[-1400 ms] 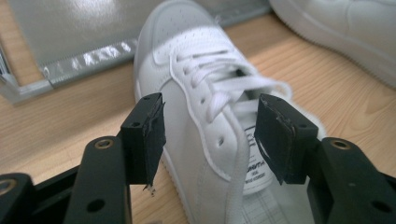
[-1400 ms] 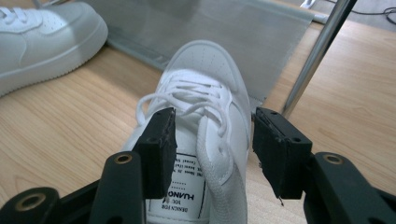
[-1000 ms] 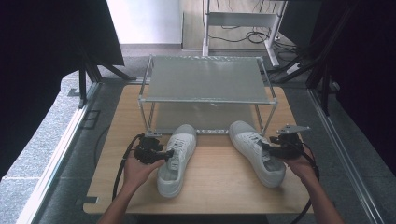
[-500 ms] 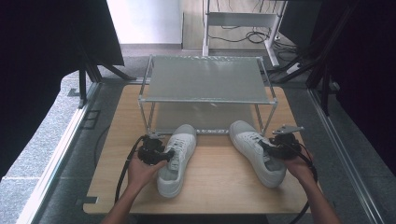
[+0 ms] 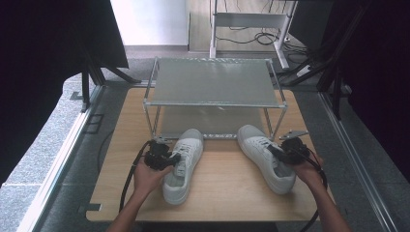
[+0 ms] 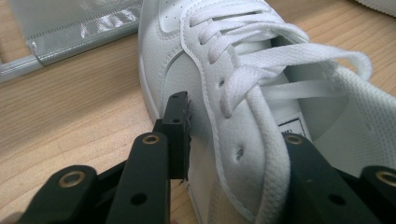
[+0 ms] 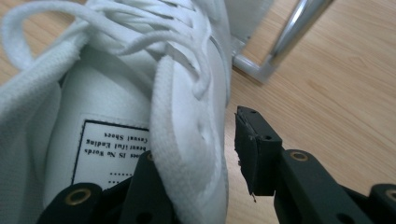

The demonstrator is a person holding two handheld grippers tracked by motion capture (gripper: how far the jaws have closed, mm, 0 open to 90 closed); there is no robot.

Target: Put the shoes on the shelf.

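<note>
Two white lace-up sneakers lie on the wooden table (image 5: 227,193). My left gripper (image 5: 170,157) straddles the outer side wall of the left sneaker (image 5: 187,144). One jaw is inside the opening and the other is outside, its pad (image 6: 180,135) close beside the leather of the left sneaker (image 6: 233,56). My right gripper (image 5: 274,151) straddles the side wall of the right sneaker (image 5: 258,144) the same way. A gap shows between its outer pad (image 7: 247,149) and the right sneaker (image 7: 116,93). Both pairs of jaws have just been closing with a shoe wall between them.
A metal wire rack (image 5: 212,89) with a grey shelf mat stands just behind the sneakers, its front legs near their toes. Bare table lies between the two shoes and in front of them. Dark frame posts and cables stand beyond the table.
Both hands stay where they were beside the sneakers. The jaws of each gripper look narrower around the shoe walls than before.
</note>
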